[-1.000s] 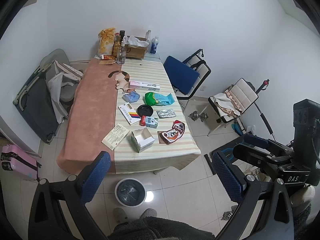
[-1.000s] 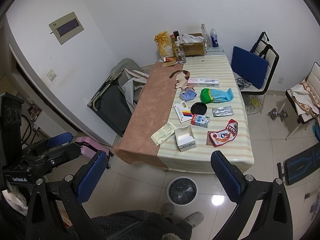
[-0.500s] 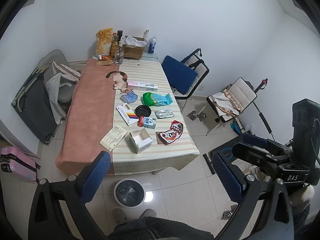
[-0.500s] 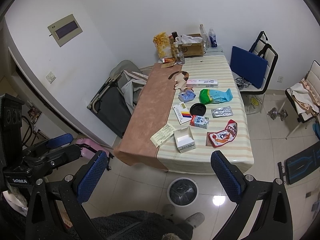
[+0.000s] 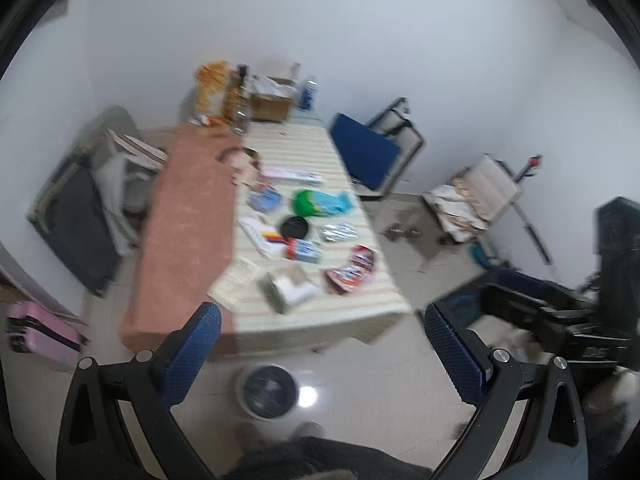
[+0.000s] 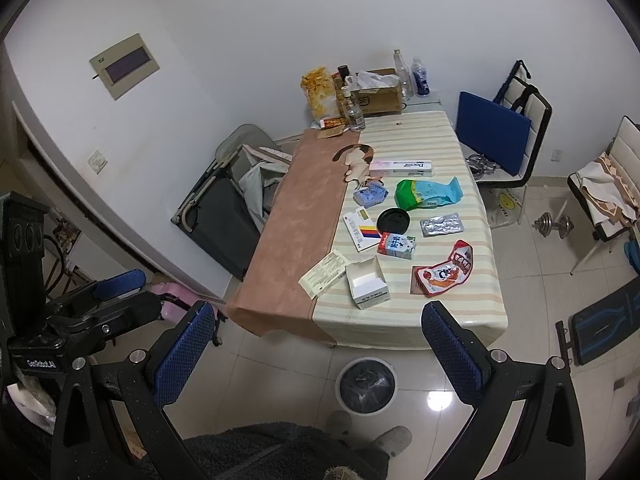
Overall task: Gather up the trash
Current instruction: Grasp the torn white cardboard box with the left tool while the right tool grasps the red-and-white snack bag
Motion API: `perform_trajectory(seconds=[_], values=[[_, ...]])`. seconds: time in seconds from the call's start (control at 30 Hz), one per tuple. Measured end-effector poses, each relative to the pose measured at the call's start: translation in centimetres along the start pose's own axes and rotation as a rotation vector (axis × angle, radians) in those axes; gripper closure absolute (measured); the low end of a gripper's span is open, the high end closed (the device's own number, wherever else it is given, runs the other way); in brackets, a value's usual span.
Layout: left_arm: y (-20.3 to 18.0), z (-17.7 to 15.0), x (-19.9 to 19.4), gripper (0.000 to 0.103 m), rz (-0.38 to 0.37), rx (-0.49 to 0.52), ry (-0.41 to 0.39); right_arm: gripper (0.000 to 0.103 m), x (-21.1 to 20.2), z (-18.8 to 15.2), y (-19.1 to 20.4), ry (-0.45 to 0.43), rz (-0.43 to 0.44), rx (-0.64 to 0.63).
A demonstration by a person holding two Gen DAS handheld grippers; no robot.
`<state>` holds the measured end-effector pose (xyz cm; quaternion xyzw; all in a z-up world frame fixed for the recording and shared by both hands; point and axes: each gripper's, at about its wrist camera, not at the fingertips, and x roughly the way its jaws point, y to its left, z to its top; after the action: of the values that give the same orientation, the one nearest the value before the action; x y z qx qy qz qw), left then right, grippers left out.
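Striped table [image 6: 432,144] ahead of both wide-open, empty grippers [image 6: 316,344]; light, crushable carton [image 6: 367,283], best pinched by its walls.

A: The table [image 6: 440,148] has a cloth with cream and pale orange stripes, and its left part is covered in plain salmon brown.

B: The snack bag [image 6: 426,194] is green and light blue, the lid [image 6: 393,221] near it is black.

A: The near wrapper [image 6: 444,270] is red with white. The open box [image 6: 366,284] is white inside.

B: The bin [image 6: 366,386] on the floor is white with a black liner. The gripper pads [image 6: 182,354] are blue.
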<state>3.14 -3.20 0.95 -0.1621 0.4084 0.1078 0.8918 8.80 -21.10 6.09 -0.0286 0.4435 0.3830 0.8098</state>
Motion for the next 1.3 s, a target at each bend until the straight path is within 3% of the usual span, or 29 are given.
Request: perform_trajectory(seconds=[0.13, 0.27, 0.37, 0.47, 0.63, 0.83, 1.07, 1.13, 1.2, 1.3], values=[[1.6, 0.6, 4.0, 0.0, 0.204, 0.023, -0.02, 0.0, 1.2, 0.5, -1.4, -0.014, -0.092, 0.094], [4.0, 0.6, 10.1, 0.0, 0.299, 0.04, 0.033, 0.0, 4.8, 0.5, -5.2, 0.029, -0.194, 0.277], [6.1, 0.4, 16.0, 0.0, 0.28, 0.011, 0.142, 0.0, 8.7, -0.5, -9.2, 0.075, -0.295, 0.405], [8.2, -0.2, 21.6, 0.0, 0.217, -0.089, 0.275, 0.0, 12.6, -1.4, -13.3, 0.117, -0.375, 0.485], [7.9, -1.8, 29.8, 0.0, 0.165, -0.232, 0.449, 0.0, 20.9, -1.7, -20.3, 0.218, -0.415, 0.566], [6.4, -2.1, 38.7, 0.0, 0.133, -0.431, 0.628, 0.0, 31.5, 0.1, -27.0, 0.359, -0.39, 0.575], [6.2, -2.8, 46.9, 0.0, 0.217, -0.505, 0.765, 0.0, 41.5, 2.1, -30.8, 0.455, -0.372, 0.544], [6.5, -3.0, 47.3, 0.009, 0.245, -0.512, 0.768, 0.0, 43.3, 2.3, -31.1, 0.47, -0.374, 0.523], [6.8, -3.3, 47.3, 0.025, 0.282, -0.489, 0.77, 0.008, 44.7, 2.4, -31.2, 0.479, -0.389, 0.5], [7.0, -3.3, 46.7, 0.027, 0.313, -0.439, 0.754, 0.035, 46.0, 2.5, -30.7, 0.476, -0.421, 0.451]])
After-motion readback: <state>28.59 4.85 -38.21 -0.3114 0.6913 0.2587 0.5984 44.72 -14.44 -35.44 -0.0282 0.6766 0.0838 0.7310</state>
